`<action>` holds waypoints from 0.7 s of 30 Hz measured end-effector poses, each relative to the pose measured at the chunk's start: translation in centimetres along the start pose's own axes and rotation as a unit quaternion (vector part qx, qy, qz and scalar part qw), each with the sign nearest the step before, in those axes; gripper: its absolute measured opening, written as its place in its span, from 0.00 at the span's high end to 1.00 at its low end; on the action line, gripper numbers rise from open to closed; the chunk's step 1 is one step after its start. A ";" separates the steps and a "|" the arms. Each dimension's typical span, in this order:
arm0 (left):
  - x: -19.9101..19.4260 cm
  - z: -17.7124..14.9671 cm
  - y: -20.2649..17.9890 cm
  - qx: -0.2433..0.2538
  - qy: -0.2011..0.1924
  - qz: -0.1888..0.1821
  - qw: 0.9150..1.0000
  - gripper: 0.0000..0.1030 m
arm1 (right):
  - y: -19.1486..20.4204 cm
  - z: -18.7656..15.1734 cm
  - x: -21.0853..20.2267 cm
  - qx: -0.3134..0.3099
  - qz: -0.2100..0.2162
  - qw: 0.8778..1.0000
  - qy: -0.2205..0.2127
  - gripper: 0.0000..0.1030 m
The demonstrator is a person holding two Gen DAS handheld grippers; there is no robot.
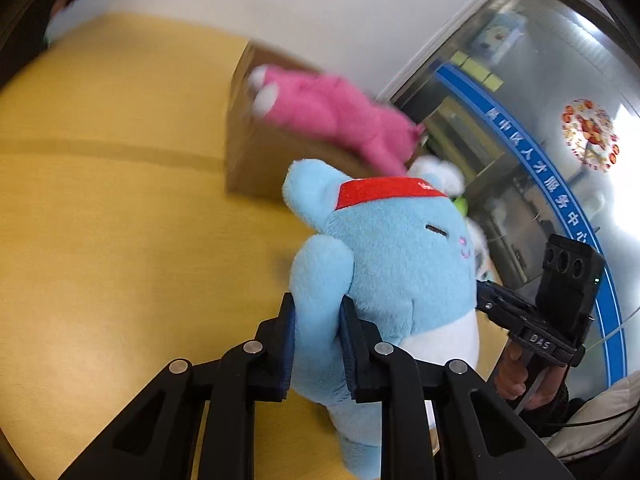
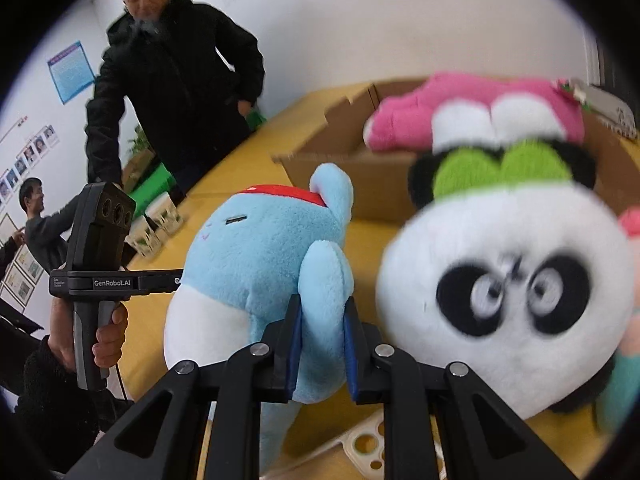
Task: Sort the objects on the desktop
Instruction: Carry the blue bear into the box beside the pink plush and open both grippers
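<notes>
A light blue plush toy (image 1: 392, 248) with a red headband is held off the yellow table between both grippers. My left gripper (image 1: 318, 340) is shut on one of its arms. My right gripper (image 2: 320, 344) is shut on its other arm (image 2: 324, 280). The blue plush also shows in the right wrist view (image 2: 248, 264). A pink plush (image 1: 332, 116) lies across the top of an open cardboard box (image 1: 256, 160) behind it; the pink plush (image 2: 460, 108) and the box (image 2: 360, 184) show in the right wrist view too.
A panda plush (image 2: 504, 292) with a green bow sits on the yellow table (image 1: 100, 240) at the right. A perforated white plastic piece (image 2: 368, 448) lies by the near edge. Small cartons (image 2: 156, 228) stand at the far left. A man in black (image 2: 172, 80) stands behind the table.
</notes>
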State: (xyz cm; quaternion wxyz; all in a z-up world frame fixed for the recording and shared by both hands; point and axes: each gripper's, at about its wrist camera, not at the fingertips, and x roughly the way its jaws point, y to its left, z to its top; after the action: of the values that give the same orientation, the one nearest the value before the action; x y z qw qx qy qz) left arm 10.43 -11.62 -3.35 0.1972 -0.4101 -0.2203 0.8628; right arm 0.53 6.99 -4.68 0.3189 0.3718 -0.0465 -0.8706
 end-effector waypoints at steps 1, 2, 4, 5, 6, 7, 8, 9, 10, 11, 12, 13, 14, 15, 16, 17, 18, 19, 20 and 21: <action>-0.9 1.7 -1.2 0.021 -0.015 0.003 1.000 0.80 | 0.1 1.1 -0.8 -0.006 0.001 1.000 -0.015 0.83; -1.7 3.4 -2.4 0.041 -0.031 0.005 0.999 0.80 | 0.1 2.3 -1.5 -0.013 0.003 0.999 -0.031 0.83; -2.9 7.0 -4.4 0.075 -0.056 0.013 0.995 0.80 | 0.1 6.1 -2.8 -0.035 0.000 0.997 -0.063 0.83; -2.7 9.7 -5.2 0.091 -0.065 0.020 0.994 0.80 | 0.0 8.1 -3.0 -0.047 -0.008 0.996 -0.076 0.83; -2.6 11.4 -5.5 0.096 -0.068 0.022 0.993 0.80 | -0.2 10.0 -2.8 -0.057 -0.021 0.994 -0.086 0.83; -2.1 13.7 -5.6 0.097 -0.069 0.024 0.993 0.80 | -0.4 11.9 -2.6 -0.067 -0.034 0.993 -0.095 0.83; -0.8 16.5 -5.5 0.098 -0.064 0.030 0.993 0.80 | -1.0 13.8 -2.1 -0.071 -0.046 0.992 -0.098 0.83; 0.6 18.4 -5.2 0.097 -0.056 0.040 0.993 0.80 | -2.0 15.8 -1.1 -0.070 -0.057 0.991 -0.095 0.83; 2.3 19.9 -4.8 0.096 -0.044 0.048 0.993 0.80 | -2.9 17.3 -0.3 -0.069 -0.065 0.991 -0.091 0.83; 4.0 21.3 -4.4 0.096 -0.033 0.056 0.993 0.80 | -4.1 18.6 0.8 -0.065 -0.069 0.992 -0.080 0.83; 6.2 22.3 -3.6 0.089 -0.015 0.063 0.994 0.80 | -5.5 19.8 2.2 -0.058 -0.074 0.993 -0.064 0.83; 8.4 23.2 -2.8 0.082 0.003 0.070 0.994 0.80 | -6.7 20.4 3.7 -0.053 -0.081 0.994 -0.045 0.83; 10.2 23.5 -2.1 0.079 0.015 0.078 0.994 0.80 | -7.9 20.8 5.2 -0.048 -0.089 0.995 -0.024 0.83; 11.9 23.8 -1.5 0.076 0.027 0.086 0.993 0.80 | -9.1 21.1 6.8 -0.038 -0.095 0.995 0.000 0.83; 13.8 23.7 -0.8 0.072 0.042 0.098 0.992 0.80 | -10.0 21.1 8.3 -0.029 -0.104 0.994 0.026 0.83; 15.7 23.6 -0.1 0.068 0.057 0.109 0.990 0.80 | -10.6 20.9 9.8 -0.029 -0.114 0.992 0.049 0.83; 16.6 23.2 0.2 0.070 0.065 0.118 0.988 0.80 | -11.1 20.8 11.3 -0.028 -0.125 0.989 0.073 0.83; 17.5 22.9 0.5 0.072 0.074 0.127 0.987 0.80 | -11.6 20.4 12.7 -0.028 -0.128 0.986 0.101 0.83; 17.8 22.1 1.0 0.074 0.082 0.140 0.984 0.80 | -11.8 20.0 13.8 -0.031 -0.123 0.984 0.127 0.83; 18.1 21.4 1.4 0.076 0.089 0.152 0.981 0.80 | -11.8 19.5 14.4 -0.037 -0.115 0.982 0.147 0.83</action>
State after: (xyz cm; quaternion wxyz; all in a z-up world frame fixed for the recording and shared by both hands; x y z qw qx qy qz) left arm -17.36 -8.03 -3.24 0.1128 -0.4981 -0.0711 0.8568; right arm -26.31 4.78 -3.33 0.2338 0.4864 0.0761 -0.8385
